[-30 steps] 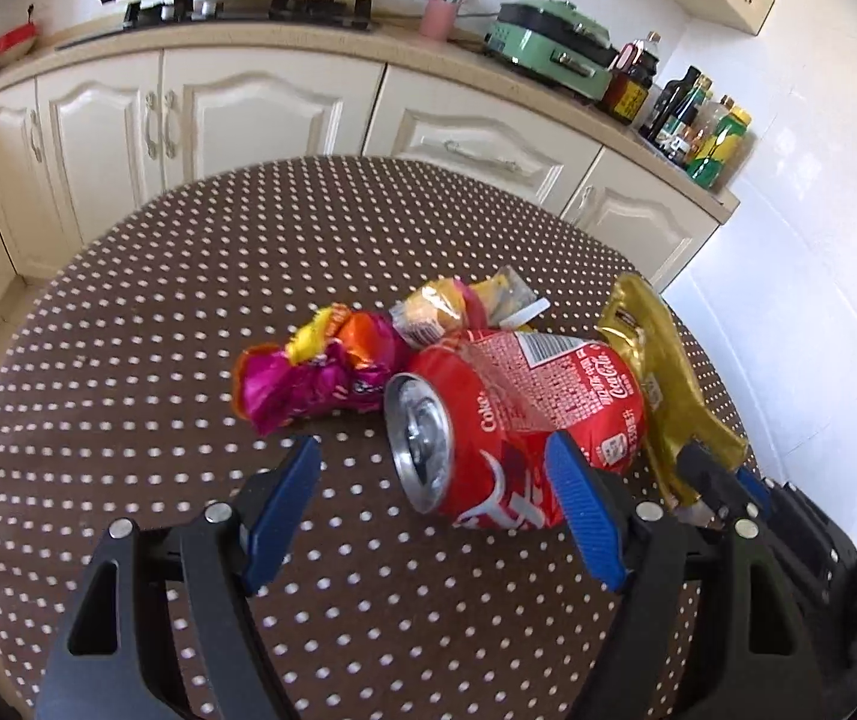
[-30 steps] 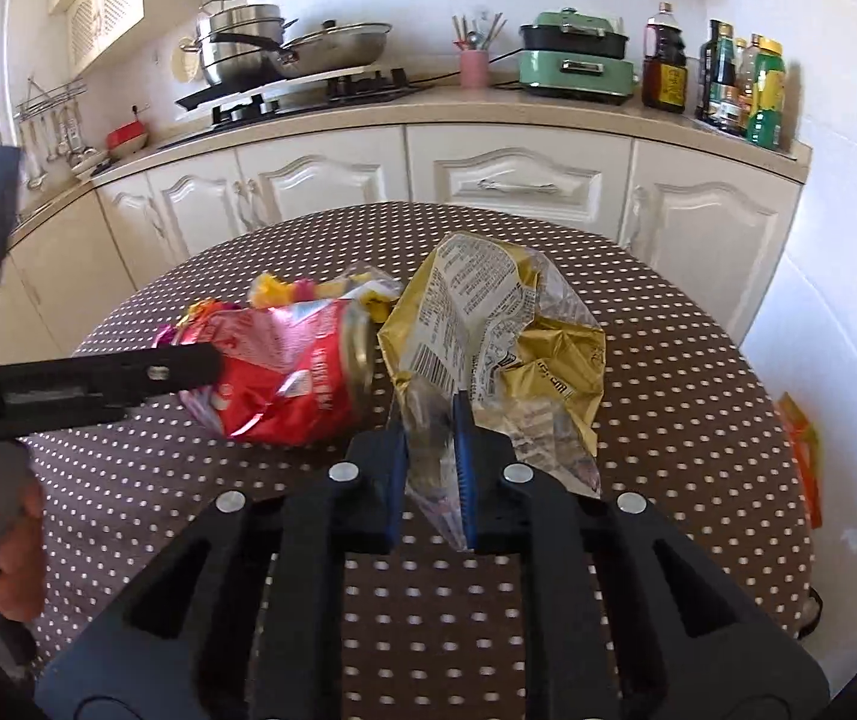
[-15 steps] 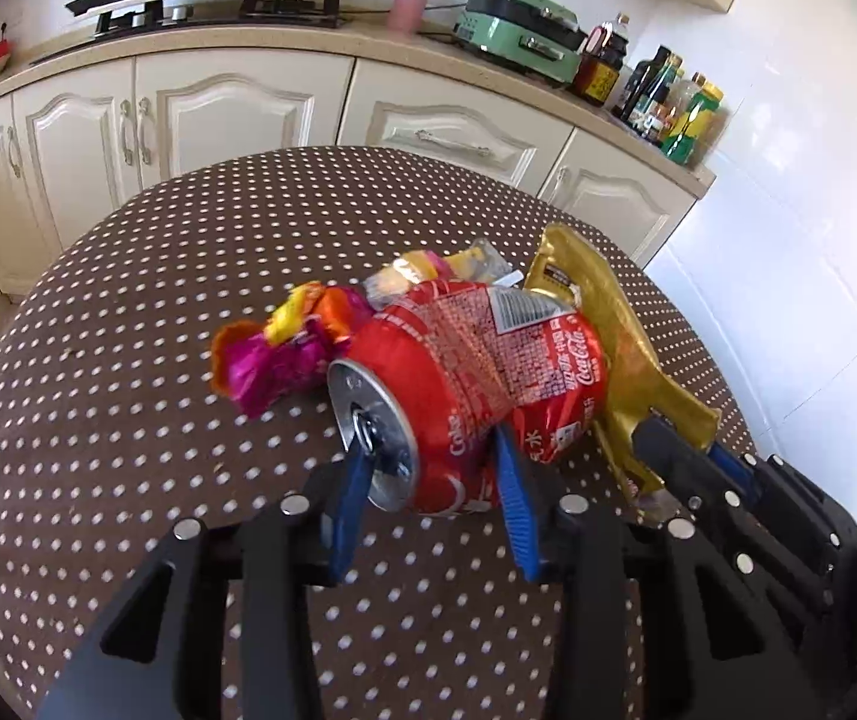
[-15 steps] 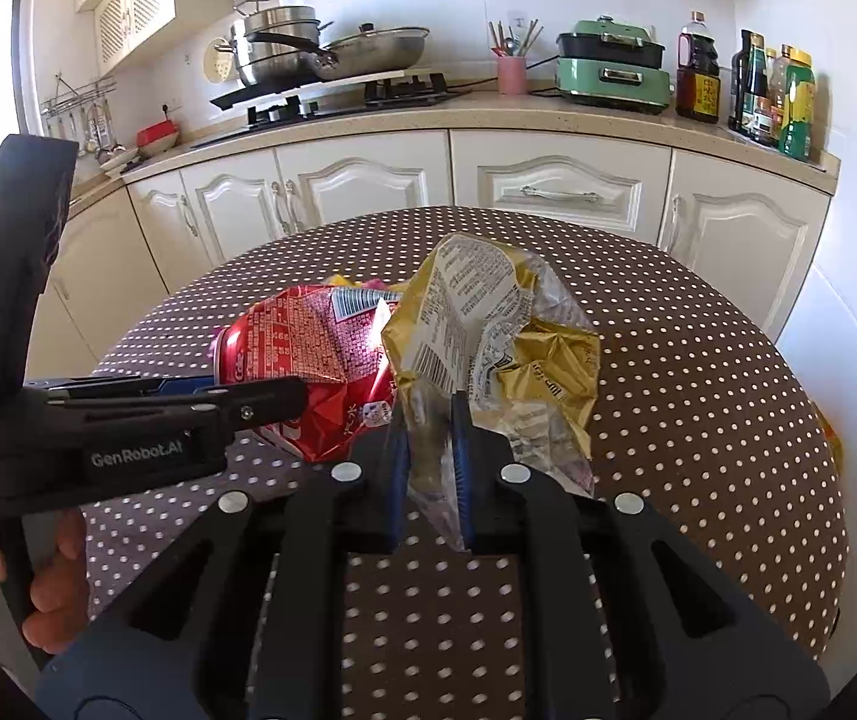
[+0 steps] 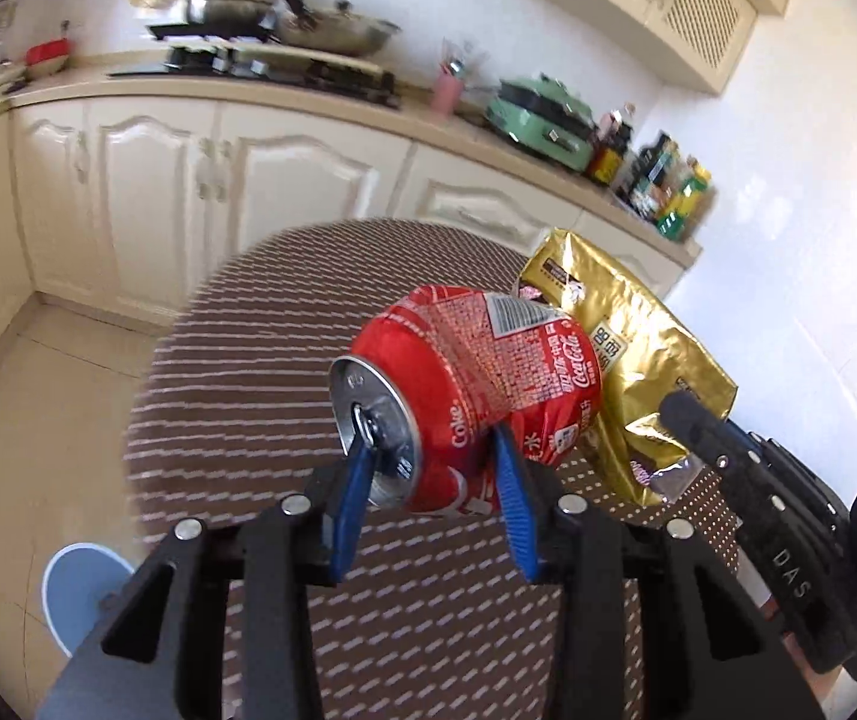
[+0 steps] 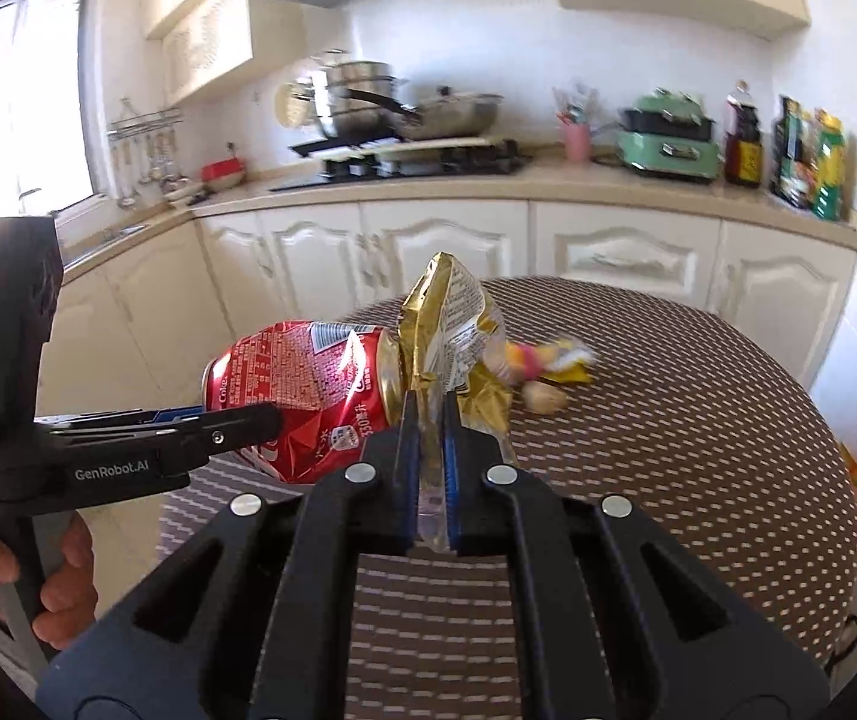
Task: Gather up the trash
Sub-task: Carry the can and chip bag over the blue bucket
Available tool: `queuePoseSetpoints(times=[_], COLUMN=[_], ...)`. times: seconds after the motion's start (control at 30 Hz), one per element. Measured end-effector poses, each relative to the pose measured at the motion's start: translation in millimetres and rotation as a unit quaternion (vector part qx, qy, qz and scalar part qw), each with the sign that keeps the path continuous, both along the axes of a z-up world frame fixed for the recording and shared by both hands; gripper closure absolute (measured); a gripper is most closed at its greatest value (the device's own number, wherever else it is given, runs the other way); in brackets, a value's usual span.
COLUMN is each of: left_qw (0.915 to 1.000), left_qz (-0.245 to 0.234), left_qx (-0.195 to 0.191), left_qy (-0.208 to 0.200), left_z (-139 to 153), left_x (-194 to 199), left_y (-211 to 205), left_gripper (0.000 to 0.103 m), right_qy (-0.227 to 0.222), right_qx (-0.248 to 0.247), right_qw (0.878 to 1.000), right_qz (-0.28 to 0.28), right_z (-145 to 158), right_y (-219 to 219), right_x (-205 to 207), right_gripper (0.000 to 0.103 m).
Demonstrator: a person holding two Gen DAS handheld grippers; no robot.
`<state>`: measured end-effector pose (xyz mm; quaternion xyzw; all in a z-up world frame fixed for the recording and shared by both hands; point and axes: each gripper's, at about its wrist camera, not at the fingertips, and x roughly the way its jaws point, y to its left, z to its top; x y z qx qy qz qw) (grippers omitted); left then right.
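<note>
Both pieces of trash have come up off the table since the earlier frames, where the can and the bag lay on the cloth.

From the left wrist camera, I see my left gripper (image 5: 434,468) clamped on the crushed red cola can (image 5: 476,396): one blue pad presses the silver lid end, the other the dented side wall. The can hangs in the air above the brown polka-dot table (image 5: 236,396), which is streaked with blur. Just beside it on the right is the gold snack bag (image 5: 638,360), pinched at its lower edge by my right gripper (image 5: 677,414). A blue bin (image 5: 77,591) sits on the floor at lower left.

From the right wrist camera, my right gripper (image 6: 428,450) has its pads together on the bag's (image 6: 446,324) clear seam, the bag standing up between them. The can (image 6: 302,390) touches the bag's left side, held by the left gripper (image 6: 230,420), with a hand (image 6: 62,588) on its handle. Crumpled yellow and pink wrappers (image 6: 542,360) remain on the table (image 6: 698,420) behind the bag.
</note>
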<state>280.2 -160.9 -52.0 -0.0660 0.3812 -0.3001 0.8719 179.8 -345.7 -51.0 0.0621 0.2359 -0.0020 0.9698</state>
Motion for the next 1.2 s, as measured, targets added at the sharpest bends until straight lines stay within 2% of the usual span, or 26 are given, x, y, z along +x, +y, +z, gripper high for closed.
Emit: queuePoseSetpoints(times=[0.13,0.3,0.43,0.57,0.67,0.73,0.87,1.07,1.2], left_qw=[0.9988,0.9940,0.9871,0.9765,0.9649,0.9584,0.9427,0.9257,0.9174], left_qz=[0.044,0.107,0.160,0.215,0.257,0.275,0.301,0.303,0.298], left_qx=[-0.004,-0.011,-0.007,0.000,0.011,0.021,0.037,0.052,0.065], left_qy=[-0.019,-0.020,-0.006,0.020,0.053,0.074,0.138,0.220,0.255], left_z=[10,8,-9,-39,-75,-99,-162,-246,-289], left_x=[-9,-17,-19,-17,-11,-6,12,44,70], left_y=[62,144,211,276,324,343,375,393,387], left_gripper=[0.064,0.064,0.064,0.064,0.064,0.064,0.064,0.064,0.064], right_qy=[-0.012,-0.009,0.007,0.039,0.068,0.094,0.164,0.259,0.295], right_qx=[-0.007,-0.014,-0.010,-0.006,-0.008,-0.003,0.009,0.024,0.024], right_qw=[0.999,0.994,0.988,0.978,0.970,0.965,0.950,0.931,0.926], right_qz=[0.040,0.104,0.154,0.206,0.232,0.245,0.264,0.255,0.235], right_z=[15,19,7,-17,-46,-71,-135,-227,-268], right_y=[51,130,188,251,293,316,356,384,383], right_x=[4,20,36,58,76,89,120,160,182], right_gripper=[0.096,0.096,0.096,0.096,0.096,0.096,0.096,0.096,0.096])
